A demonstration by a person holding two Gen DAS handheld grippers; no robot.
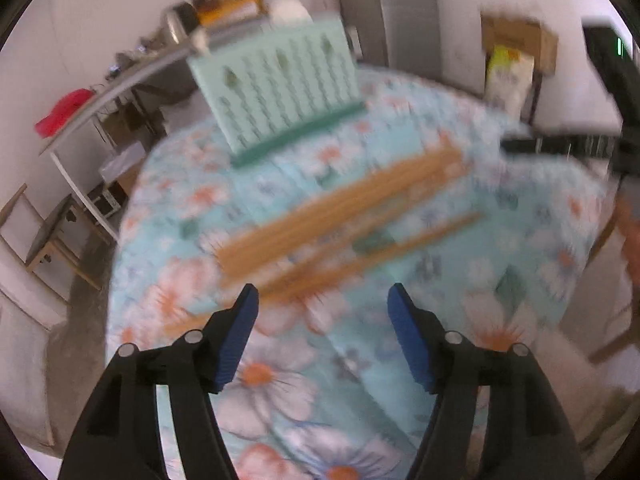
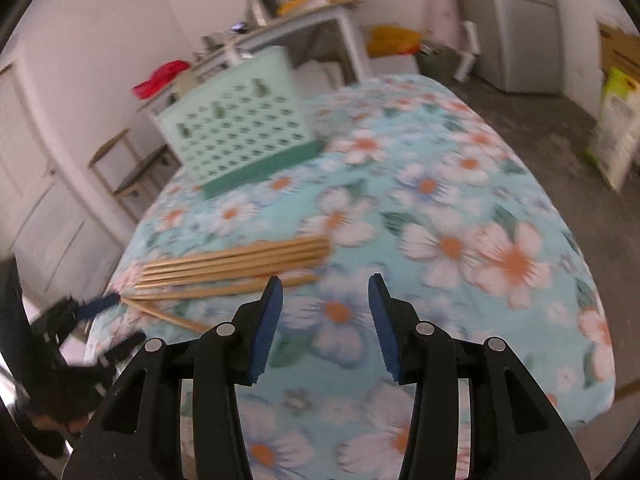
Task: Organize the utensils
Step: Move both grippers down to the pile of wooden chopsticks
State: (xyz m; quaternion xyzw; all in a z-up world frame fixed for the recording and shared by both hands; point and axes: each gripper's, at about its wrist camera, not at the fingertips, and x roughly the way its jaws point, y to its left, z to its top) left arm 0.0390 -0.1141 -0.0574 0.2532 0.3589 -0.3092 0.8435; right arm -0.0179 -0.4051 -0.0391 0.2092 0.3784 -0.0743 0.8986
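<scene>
On the flowered cloth covering the table (image 2: pixel 460 184), a bunch of wooden chopsticks (image 2: pixel 236 260) lies flat, most of them side by side in a neat row, with a few loose ones crossing at an angle along the near edge of the bunch. In my left view the same chopsticks (image 1: pixel 340 208) are blurred but lie just ahead of my fingertips.

Farther back on the cloth stands a pale green holder (image 2: pixel 236 120), a panel full of small holes set on a darker green base, well apart from the chopsticks. My left view shows the holder (image 1: pixel 280 84) too, tilted and blurred.

My right tongs (image 2: pixel 325 280) hover just beside the near end of the chopsticks, blue pads spread wide, holding nothing. My left tongs (image 1: pixel 322 292) are also wide apart and hold nothing, hanging over the cloth near the loose sticks. In the right view my left tongs (image 2: pixel 96 308) appear at the table's left edge, close to the pointed ends.

Beyond the table are a cluttered white side table (image 2: pixel 280 24), a red cloth (image 2: pixel 160 74) lying on it, and a fridge (image 2: pixel 524 36).
</scene>
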